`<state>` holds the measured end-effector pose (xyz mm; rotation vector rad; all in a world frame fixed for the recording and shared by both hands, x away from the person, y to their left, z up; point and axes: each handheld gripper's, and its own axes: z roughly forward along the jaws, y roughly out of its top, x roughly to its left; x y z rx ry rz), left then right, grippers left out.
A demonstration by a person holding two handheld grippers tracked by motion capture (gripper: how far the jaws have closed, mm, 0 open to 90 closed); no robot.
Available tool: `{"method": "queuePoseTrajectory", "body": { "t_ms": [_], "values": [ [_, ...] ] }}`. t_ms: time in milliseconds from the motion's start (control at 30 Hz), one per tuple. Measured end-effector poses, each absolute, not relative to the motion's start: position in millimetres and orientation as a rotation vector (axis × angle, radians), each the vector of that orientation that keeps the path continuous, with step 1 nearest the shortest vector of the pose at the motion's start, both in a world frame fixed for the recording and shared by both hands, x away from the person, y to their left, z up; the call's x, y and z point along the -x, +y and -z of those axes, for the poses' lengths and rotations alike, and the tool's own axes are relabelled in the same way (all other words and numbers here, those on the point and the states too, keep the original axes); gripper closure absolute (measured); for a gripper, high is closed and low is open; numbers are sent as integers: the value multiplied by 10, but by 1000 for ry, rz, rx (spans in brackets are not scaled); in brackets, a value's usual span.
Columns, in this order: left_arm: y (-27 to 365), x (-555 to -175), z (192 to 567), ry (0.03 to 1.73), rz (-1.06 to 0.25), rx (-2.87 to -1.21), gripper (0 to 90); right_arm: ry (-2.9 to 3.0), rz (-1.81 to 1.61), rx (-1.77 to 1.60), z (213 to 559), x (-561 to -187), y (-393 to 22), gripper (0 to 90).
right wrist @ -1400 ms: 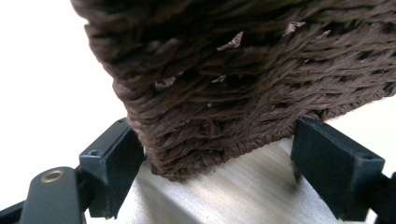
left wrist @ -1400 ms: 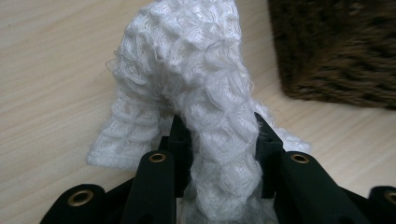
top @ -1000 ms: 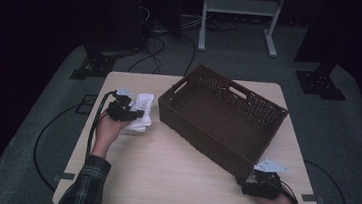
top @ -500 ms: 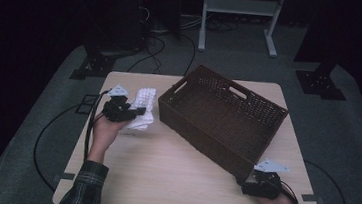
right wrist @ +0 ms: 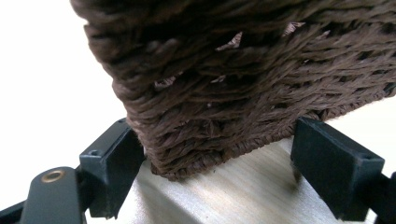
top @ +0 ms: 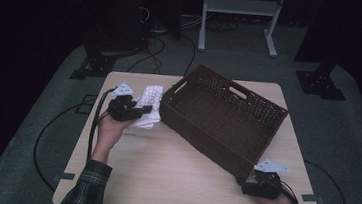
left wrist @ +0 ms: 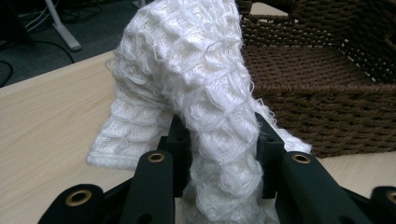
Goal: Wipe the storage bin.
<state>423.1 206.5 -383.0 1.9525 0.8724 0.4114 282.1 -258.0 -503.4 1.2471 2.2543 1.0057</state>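
Note:
A white knitted cloth point(top: 150, 103) hangs lifted at the table's left, beside the near-left end of a dark brown wicker basket point(top: 222, 117). My left gripper point(top: 141, 111) is shut on it. In the left gripper view the cloth point(left wrist: 187, 70) drapes over and between the jaws of the left gripper point(left wrist: 219, 144), with the basket point(left wrist: 308, 84) behind. At the front right, my right gripper point(top: 247, 188) stands open at the basket's near corner. In the right gripper view that corner point(right wrist: 233, 79) sits between the jaws of the right gripper point(right wrist: 219, 161), touching the left pad and clear of the right one.
The wooden table point(top: 162, 175) has bare room in front of the basket. The basket sits askew across the table's right half. Cables point(top: 93, 129) trail off the left edge, and stands and a white frame point(top: 238, 7) rise beyond the far edge.
My left gripper has risen a little with the cloth, so more of the cloth hangs off the table. The right gripper and the basket have not moved.

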Motion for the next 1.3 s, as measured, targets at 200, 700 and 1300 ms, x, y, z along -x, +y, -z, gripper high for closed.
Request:
{"method": "queuePoseTrajectory", "body": {
  "t_ms": [200,700,1300],
  "values": [
    [1988,-4300,3931,877,-391,-1980,668,2254,-1006,-1246,5034,-2821,-2580,170],
    [1909,-4413,4111,899,-347,-2015,669,2253,-1006,-1246,5034,-2821,-2580,170],
    [1880,-4466,4255,942,-318,-2058,676,2253,-1006,-1246,5035,-2822,-2580,170]
  ]
}}
